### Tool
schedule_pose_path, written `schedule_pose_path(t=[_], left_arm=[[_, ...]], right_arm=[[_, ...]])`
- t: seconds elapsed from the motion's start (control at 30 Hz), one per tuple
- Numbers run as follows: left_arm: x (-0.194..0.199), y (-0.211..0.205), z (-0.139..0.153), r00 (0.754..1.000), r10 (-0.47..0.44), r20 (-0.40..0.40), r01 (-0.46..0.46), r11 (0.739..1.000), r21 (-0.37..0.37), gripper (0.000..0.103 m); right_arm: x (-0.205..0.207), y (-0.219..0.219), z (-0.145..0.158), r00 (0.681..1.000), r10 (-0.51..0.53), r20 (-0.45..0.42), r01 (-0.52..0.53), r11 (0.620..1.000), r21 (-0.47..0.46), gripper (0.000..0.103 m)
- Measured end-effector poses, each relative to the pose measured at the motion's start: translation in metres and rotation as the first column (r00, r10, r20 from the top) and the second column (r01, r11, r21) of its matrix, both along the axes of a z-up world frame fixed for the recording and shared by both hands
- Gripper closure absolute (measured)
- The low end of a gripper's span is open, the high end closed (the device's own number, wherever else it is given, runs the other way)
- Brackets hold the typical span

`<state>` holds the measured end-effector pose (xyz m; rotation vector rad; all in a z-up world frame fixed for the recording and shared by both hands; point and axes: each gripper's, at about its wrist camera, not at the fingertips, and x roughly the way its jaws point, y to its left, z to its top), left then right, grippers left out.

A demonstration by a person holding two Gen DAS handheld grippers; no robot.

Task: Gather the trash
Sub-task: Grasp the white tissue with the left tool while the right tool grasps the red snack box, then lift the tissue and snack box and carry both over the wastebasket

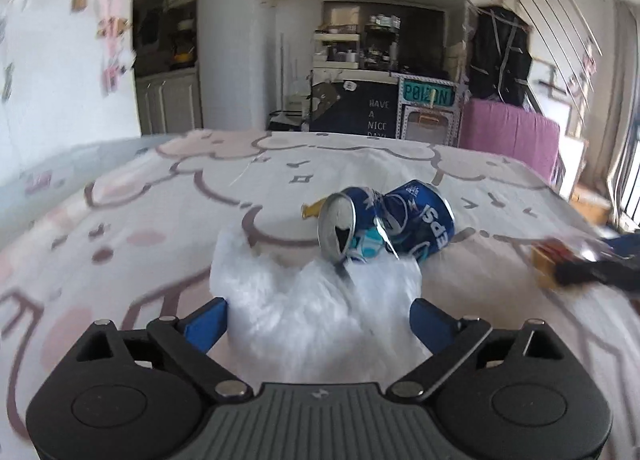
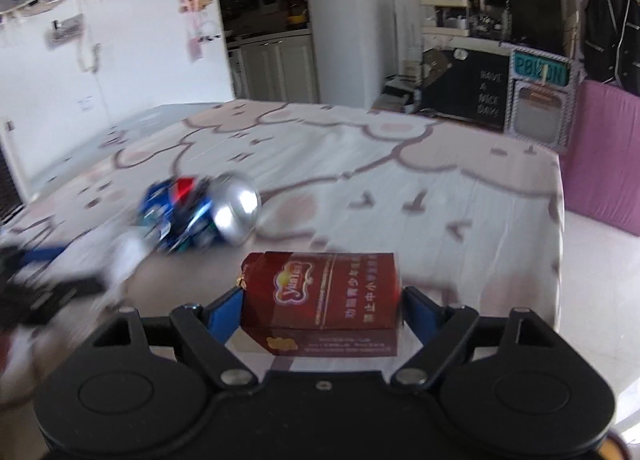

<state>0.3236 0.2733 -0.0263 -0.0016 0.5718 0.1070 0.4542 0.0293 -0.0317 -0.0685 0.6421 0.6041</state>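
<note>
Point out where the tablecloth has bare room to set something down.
Free: the far stretch of tablecloth behind the crushed Pepsi can, and the right side beyond the red cigarette pack. Crowded: the near middle, where the white plastic bag, can and pack cluster.

Ahead of me a cloth with pink cloud outlines (image 1: 160,188) covers the desk. Beyond it stand a black chalkboard sign (image 1: 372,112), cream cabinets (image 2: 280,68) and a pink mattress (image 1: 508,132). Daylight enters from a window at right (image 1: 628,180).
</note>
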Motion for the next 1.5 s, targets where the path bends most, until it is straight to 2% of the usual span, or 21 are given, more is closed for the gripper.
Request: schedule_pose_path(t=[0.1,0.17,0.2,0.23,0.27,0.3,0.37,0.5,0.63,0.7,0.77,0.9,0.97,1.03,1.17,1.33,1.5], left_arm=[[0.016,0.004,-0.001,0.999,-0.034,-0.037,0.035,0.999,0.02,0.007],[0.026,0.01,-0.003,0.993,-0.083,-0.084,0.081,0.996,-0.026,0.011],[0.028,0.011,-0.003,0.988,-0.115,-0.105,0.108,0.992,-0.066,0.024],[0.029,0.011,-0.003,0.981,-0.145,-0.128,0.133,0.986,-0.097,0.032],[0.026,0.007,-0.001,0.978,-0.156,-0.136,0.145,0.986,-0.083,0.033],[0.023,0.001,0.0,0.973,-0.176,-0.15,0.167,0.983,-0.07,0.04],[0.013,-0.009,0.002,0.958,-0.23,-0.17,0.218,0.972,-0.089,0.04],[-0.014,-0.034,0.005,0.914,-0.354,-0.197,0.331,0.933,-0.14,0.04],[-0.038,-0.058,0.006,0.88,-0.419,-0.224,0.399,0.908,-0.13,0.04],[-0.048,-0.067,0.004,0.874,-0.426,-0.233,0.414,0.905,-0.104,0.041],[-0.053,-0.073,0.002,0.886,-0.394,-0.244,0.4,0.916,-0.024,0.046],[-0.047,-0.065,0.001,0.929,-0.298,-0.222,0.304,0.953,-0.005,0.055],[-0.044,-0.059,0.003,0.943,-0.251,-0.219,0.256,0.967,-0.004,0.066],[-0.043,-0.055,0.005,0.953,-0.207,-0.219,0.213,0.977,0.003,0.086],[-0.05,-0.051,0.009,0.966,-0.17,-0.197,0.169,0.985,-0.018,0.09],[-0.072,-0.062,0.026,0.989,-0.108,-0.105,0.103,0.993,-0.048,0.091],[-0.092,-0.08,0.044,0.994,-0.095,-0.06,0.09,0.993,-0.077,0.091]], right_arm=[[-0.023,-0.011,-0.001,0.999,0.022,-0.023,-0.021,1.0,0.01,0.018],[-0.034,-0.017,-0.002,0.999,0.029,-0.031,-0.029,0.999,0.017,0.018],[-0.039,-0.019,-0.001,0.999,0.031,-0.033,-0.03,0.999,0.02,0.018],[-0.042,-0.021,-0.001,0.999,0.034,-0.035,-0.034,0.999,0.025,0.018],[-0.045,-0.023,0.001,0.998,0.041,-0.037,-0.04,0.999,0.033,0.018],[-0.048,-0.024,0.002,0.998,0.045,-0.038,-0.043,0.998,0.038,0.018],[-0.052,-0.026,0.005,0.998,0.052,-0.039,-0.05,0.997,0.051,0.018],[-0.062,-0.028,0.011,0.997,0.073,-0.032,-0.071,0.995,0.074,0.018],[-0.072,-0.036,0.015,0.996,0.082,-0.027,-0.079,0.993,0.088,0.018],[-0.078,-0.041,0.016,0.996,0.081,-0.029,-0.078,0.992,0.095,0.018],[-0.083,-0.045,0.015,0.996,0.077,-0.032,-0.074,0.993,0.094,0.018],[-0.089,-0.051,0.01,0.997,0.069,-0.04,-0.065,0.994,0.086,0.018],[-0.092,-0.053,0.008,0.997,0.06,-0.045,-0.057,0.995,0.078,0.018],[-0.094,-0.054,0.006,0.997,0.055,-0.05,-0.051,0.996,0.071,0.018],[-0.1,-0.059,0.004,0.997,0.041,-0.06,-0.037,0.997,0.063,0.018],[-0.109,-0.066,0.006,0.999,0.023,-0.046,-0.021,0.999,0.046,0.019],[-0.12,-0.08,0.013,1.0,-0.006,-0.031,0.008,0.998,0.067,0.019]])
